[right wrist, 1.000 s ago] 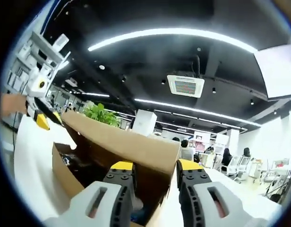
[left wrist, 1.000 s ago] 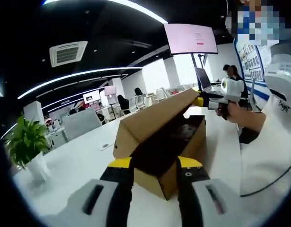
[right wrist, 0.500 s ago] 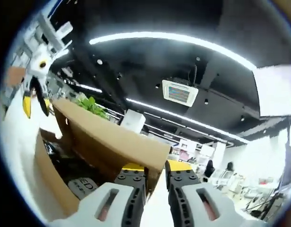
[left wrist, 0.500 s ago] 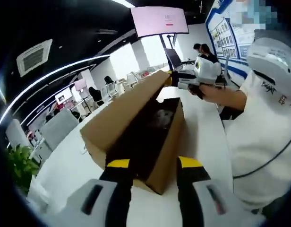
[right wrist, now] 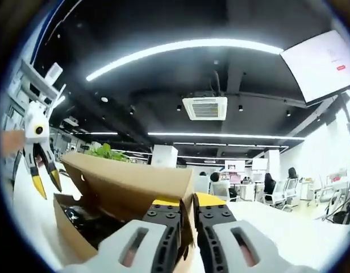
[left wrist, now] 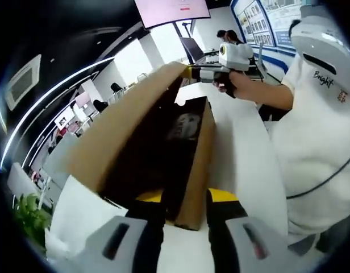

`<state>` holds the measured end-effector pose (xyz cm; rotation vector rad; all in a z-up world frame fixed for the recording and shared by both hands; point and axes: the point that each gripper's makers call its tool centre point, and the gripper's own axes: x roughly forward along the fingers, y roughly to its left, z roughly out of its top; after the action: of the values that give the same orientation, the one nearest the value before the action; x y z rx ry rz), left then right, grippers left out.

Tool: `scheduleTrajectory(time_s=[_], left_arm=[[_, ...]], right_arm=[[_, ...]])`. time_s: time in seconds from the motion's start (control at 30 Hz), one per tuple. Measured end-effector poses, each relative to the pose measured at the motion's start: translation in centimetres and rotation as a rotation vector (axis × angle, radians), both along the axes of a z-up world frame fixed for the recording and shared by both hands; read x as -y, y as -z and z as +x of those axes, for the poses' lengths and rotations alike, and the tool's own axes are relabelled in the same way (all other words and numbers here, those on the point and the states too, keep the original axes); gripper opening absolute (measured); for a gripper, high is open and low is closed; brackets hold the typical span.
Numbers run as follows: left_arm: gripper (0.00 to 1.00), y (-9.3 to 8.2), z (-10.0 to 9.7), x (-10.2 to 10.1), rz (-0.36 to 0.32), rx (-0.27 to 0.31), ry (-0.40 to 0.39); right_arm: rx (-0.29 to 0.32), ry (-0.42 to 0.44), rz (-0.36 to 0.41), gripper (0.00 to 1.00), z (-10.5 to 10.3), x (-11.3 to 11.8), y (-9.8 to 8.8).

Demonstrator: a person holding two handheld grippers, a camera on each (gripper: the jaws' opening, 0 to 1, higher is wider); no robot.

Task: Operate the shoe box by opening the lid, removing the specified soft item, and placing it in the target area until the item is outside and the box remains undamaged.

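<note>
In the left gripper view, a plant [left wrist: 28,213] sits at 8 o'clock, low by the edge, and a sheet of white paper [left wrist: 78,219] lies just right of it against the box's outer side. Your left claw [left wrist: 185,200] rises from 6 o'clock with its jaws apart, the near end wall of the box [left wrist: 193,170] standing between the yellow tips. The lid [left wrist: 115,133] is raised, running from 8 o'clock up towards 12 o'clock, and a dark item [left wrist: 183,125] lies inside the open box, its details too dim to tell. At 1 o'clock your right claw [left wrist: 189,72] has its yellow tips at the lid's far corner; from this view you cannot tell how tightly they meet. The white worktop [left wrist: 243,153] runs along the box's right side, and your white sleeve [left wrist: 317,119] takes up 3 o'clock. In the right gripper view, the left claw [right wrist: 44,179] hangs at 9 o'clock, jaws spread and pointing down, just beside the box's far end. The box [right wrist: 70,242] sits at 7 o'clock with dark contents [right wrist: 90,219] inside, and the plant [right wrist: 104,151] shows just above the lid [right wrist: 129,179]. Your right claw [right wrist: 186,206] at 6 o'clock is closed on the lid's near edge, holding it up. A ceiling air unit [right wrist: 206,106] is at 12 o'clock and a screen [right wrist: 320,60] at 2 o'clock.
</note>
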<state>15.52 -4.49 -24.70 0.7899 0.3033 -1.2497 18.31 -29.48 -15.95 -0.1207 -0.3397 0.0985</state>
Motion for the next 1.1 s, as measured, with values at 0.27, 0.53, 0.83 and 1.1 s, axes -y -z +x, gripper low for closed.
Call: scheduleTrajectory(time_s=[0.27,0.53,0.83,1.1], left_arm=[[0.24,1.2,0.0,0.5,0.078,-0.035,0.039],[0.11,1.5,0.4,0.2,0.104,-0.063,0.045],[0.04,1.7,0.7,0.2,0.13,-0.071,0.08],[0.05,2.1,0.8,0.1,0.161,-0.063,0.072]], right_arm=[[-0.042,0.016,-0.044,0.04,0.3,0.1,-0.3],[-0.1,0.041,-0.154,0.04,0.6,-0.1,-0.4],[-0.106,0.016,-0.119,0.04,0.8,0.0,-0.6],[-0.107,0.059,-0.22,0.04,1.2,-0.1,-0.9]])
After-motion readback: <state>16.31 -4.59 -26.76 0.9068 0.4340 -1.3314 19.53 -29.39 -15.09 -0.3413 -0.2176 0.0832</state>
